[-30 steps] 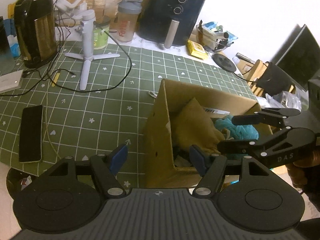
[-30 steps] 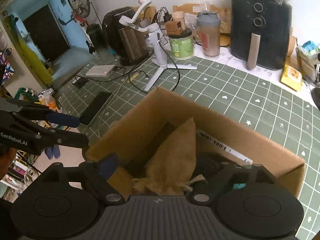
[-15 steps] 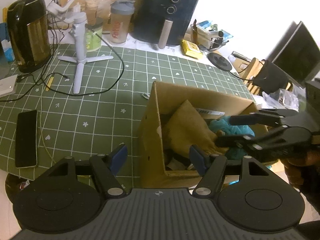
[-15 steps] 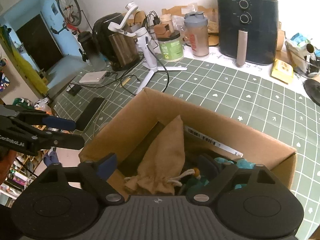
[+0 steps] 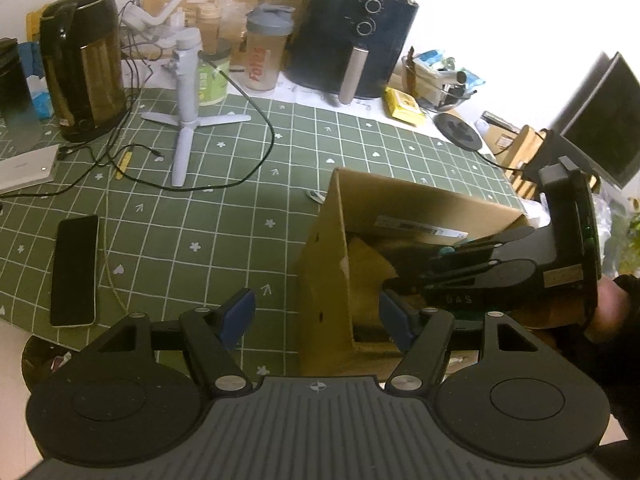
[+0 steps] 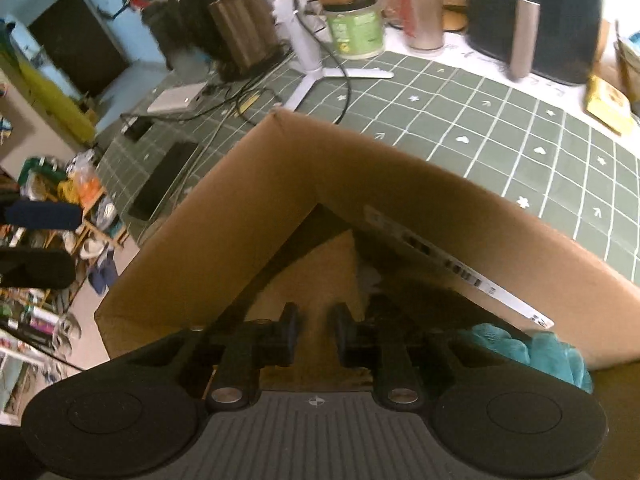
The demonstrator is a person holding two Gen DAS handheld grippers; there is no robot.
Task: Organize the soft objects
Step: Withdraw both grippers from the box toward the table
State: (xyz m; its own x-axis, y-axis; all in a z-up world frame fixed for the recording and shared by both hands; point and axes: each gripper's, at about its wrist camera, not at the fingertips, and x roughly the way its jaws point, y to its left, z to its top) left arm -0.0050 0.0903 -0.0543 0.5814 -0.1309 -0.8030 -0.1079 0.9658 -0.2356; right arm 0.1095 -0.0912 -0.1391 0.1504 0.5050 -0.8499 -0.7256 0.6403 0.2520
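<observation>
Right wrist view: right gripper (image 6: pixel 312 334) has dropped into the cardboard box (image 6: pixel 248 216), jaws closing around the burlap pouch (image 6: pixel 316 276); left gripper (image 5: pixel 316 314) stays open.

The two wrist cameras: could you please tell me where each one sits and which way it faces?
Left wrist: on the left gripper, angled down over the green mat beside the cardboard box; shows its own open fingers, plus the right gripper and a hand.
Right wrist: on the right gripper, inside the box, jaws closing around the tan pouch; a teal cloth lies alongside.
Shared: box, mat, white tripod, air fryer.
</observation>
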